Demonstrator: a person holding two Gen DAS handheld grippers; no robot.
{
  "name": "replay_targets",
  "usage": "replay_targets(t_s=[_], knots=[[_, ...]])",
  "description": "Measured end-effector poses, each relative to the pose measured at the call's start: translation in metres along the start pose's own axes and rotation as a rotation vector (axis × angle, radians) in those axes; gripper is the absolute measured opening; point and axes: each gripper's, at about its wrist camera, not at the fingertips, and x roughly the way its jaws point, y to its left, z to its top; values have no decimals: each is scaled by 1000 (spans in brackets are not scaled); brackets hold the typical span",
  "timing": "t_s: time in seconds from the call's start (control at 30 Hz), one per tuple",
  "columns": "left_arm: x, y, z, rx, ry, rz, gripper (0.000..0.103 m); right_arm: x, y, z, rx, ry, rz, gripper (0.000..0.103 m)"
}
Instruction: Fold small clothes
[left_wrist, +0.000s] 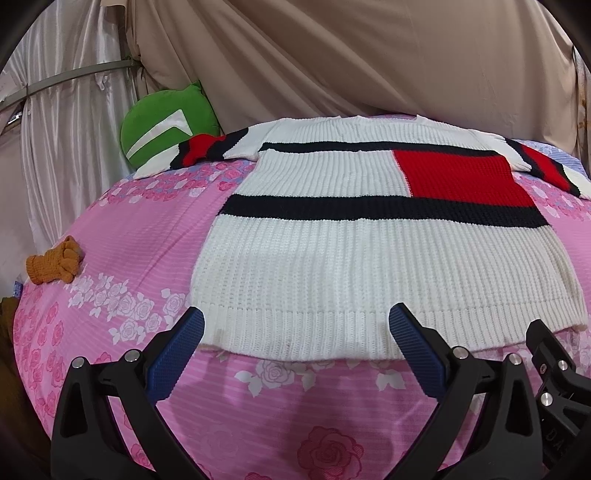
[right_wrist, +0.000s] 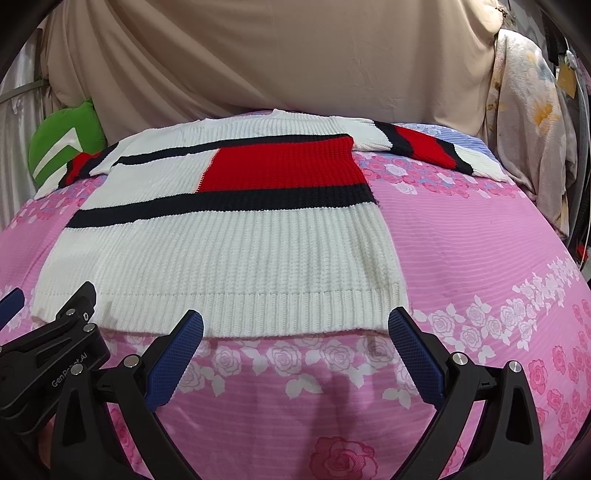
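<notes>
A white knit sweater (left_wrist: 332, 266) with black stripes and a red block lies flat on the pink floral bed sheet (left_wrist: 140, 236), sleeves spread, hem toward me. It also shows in the right wrist view (right_wrist: 221, 251). My left gripper (left_wrist: 295, 325) is open and empty, hovering at the hem's left part. My right gripper (right_wrist: 295, 325) is open and empty, at the hem's right part. The right gripper's body shows at the left view's right edge (left_wrist: 554, 373); the left gripper's body shows in the right view (right_wrist: 55, 350).
A green cushion (left_wrist: 166, 125) sits at the bed's far left. An orange knit glove (left_wrist: 55, 266) lies on the sheet at the left. Beige curtain (left_wrist: 351, 55) hangs behind the bed. Patterned cloth (right_wrist: 524, 122) hangs at the right.
</notes>
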Motion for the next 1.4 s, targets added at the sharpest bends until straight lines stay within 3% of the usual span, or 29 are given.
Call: replay_targets(t_s=[1.4], knots=[[-2,0,0,-7,-9,6,98,-2,-1,1,1,-4,1,98]])
